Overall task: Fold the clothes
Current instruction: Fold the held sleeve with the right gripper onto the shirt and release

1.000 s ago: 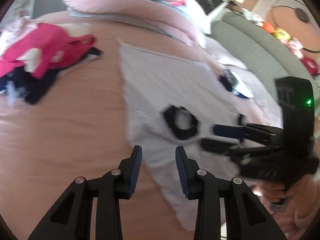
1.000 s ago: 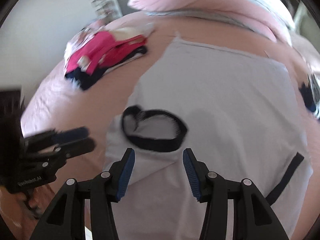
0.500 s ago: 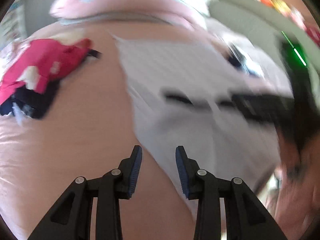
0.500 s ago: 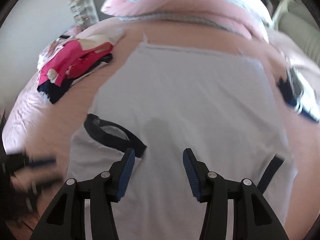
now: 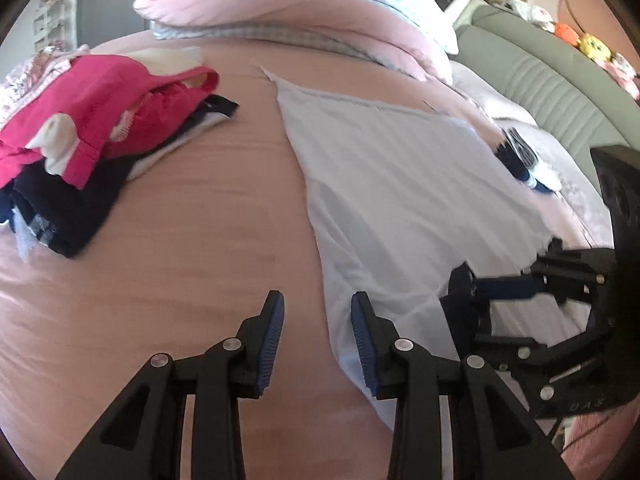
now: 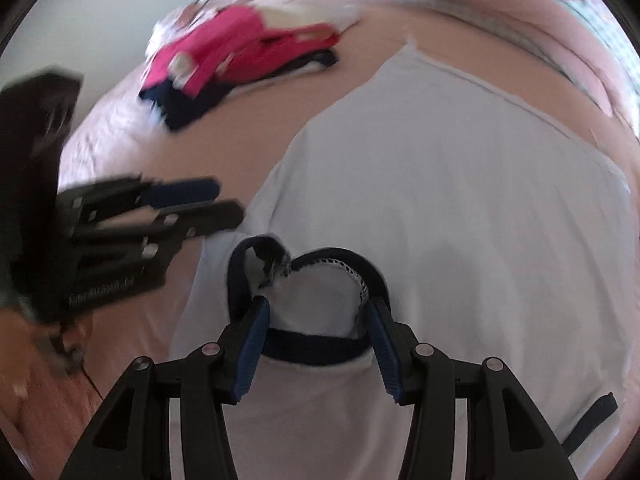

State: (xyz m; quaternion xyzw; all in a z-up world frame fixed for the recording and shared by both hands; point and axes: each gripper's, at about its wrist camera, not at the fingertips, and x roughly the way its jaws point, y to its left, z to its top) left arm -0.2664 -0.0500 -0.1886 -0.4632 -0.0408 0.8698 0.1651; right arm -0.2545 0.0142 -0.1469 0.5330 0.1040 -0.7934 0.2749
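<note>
Nearest, the right gripper (image 6: 316,344) hangs unclenched over the dark collar (image 6: 312,280) of the white T-shirt (image 6: 460,200), grasping nothing. The left gripper (image 5: 317,336), also released, straddles the shirt's near left edge. The shirt lies flat on the pink bed (image 5: 180,240); far left sits a clothes pile (image 5: 92,132), with pillows (image 5: 300,4) beyond.

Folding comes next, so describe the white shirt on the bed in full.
The white shirt is thin, soft-looking fabric with a dark navy neckband and navy sleeve trim. It lies spread mostly flat on the pink bed sheet, collar end nearest the cameras. The right gripper straddles the neckband, jaws open; contact is unclear.
</note>
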